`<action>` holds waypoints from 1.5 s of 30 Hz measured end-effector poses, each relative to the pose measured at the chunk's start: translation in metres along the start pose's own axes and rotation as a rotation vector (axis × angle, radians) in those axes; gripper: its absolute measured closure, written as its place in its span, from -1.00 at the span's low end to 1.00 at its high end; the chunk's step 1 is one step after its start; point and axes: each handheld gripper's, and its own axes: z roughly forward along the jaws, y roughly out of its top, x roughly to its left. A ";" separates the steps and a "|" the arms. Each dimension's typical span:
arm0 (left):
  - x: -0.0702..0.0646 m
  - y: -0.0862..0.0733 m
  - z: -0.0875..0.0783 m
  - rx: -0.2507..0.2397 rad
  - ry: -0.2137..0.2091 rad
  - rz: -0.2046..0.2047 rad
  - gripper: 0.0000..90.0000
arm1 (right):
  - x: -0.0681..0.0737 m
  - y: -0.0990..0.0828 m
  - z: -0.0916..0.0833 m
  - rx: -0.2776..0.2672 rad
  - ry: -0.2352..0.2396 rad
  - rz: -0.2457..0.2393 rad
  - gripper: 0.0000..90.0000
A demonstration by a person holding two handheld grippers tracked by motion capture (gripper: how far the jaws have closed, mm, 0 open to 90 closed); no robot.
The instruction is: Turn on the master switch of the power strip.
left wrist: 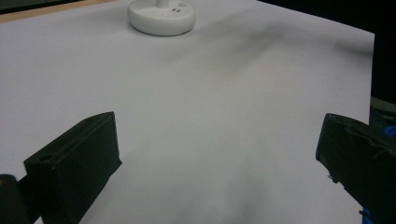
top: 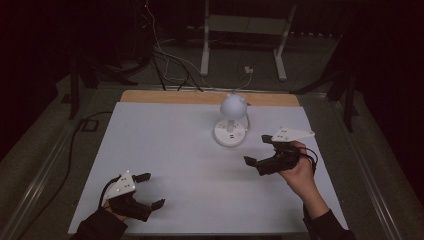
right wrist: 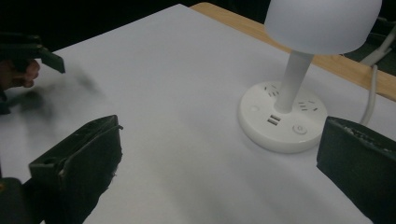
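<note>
A small white lamp point(top: 231, 120) with a rounded shade point(right wrist: 322, 23) stands on a round base point(right wrist: 280, 119) that has sockets, USB ports and a button. It is at the back centre of the white table sheet point(top: 190, 150). My right gripper point(top: 257, 149) is open just right of and nearer than the base, with nothing between its jaws point(right wrist: 222, 130). My left gripper point(top: 151, 190) is open near the front left, jaws wide apart over bare sheet point(left wrist: 217, 126). From there the lamp base point(left wrist: 161, 16) lies far ahead.
A wooden strip point(top: 200, 97) runs along the table's far edge. The lamp's white cord point(right wrist: 373, 93) trails off the back. A white stand point(top: 245, 35) and several cables lie on the floor beyond. The other hand's gripper point(right wrist: 28, 56) shows at the left of the right gripper view.
</note>
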 end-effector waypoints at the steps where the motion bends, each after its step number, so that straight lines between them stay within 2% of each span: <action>1: 0.000 0.000 0.000 -0.001 -0.001 -0.001 -1.00 | -0.001 0.001 0.002 0.001 -0.003 0.000 -1.00; 11: 0.000 0.000 0.000 -0.001 -0.003 -0.003 -1.00 | -0.010 0.005 0.014 -0.015 -0.025 0.015 -1.00; 21: 0.000 0.000 0.000 -0.004 -0.004 -0.003 -1.00 | -0.033 0.004 0.038 0.005 -0.076 0.050 -1.00; 33: 0.000 0.001 -0.001 -0.009 -0.006 -0.005 -1.00 | -0.052 0.003 0.059 -0.006 -0.091 0.090 -0.99; 41: 0.000 0.001 -0.001 -0.010 -0.006 -0.006 -1.00 | -0.060 0.000 0.072 0.019 -0.102 0.100 -0.99; 45: 0.001 0.001 -0.001 -0.010 -0.006 -0.008 -1.00 | -0.067 -0.003 0.081 0.033 -0.124 0.105 -0.99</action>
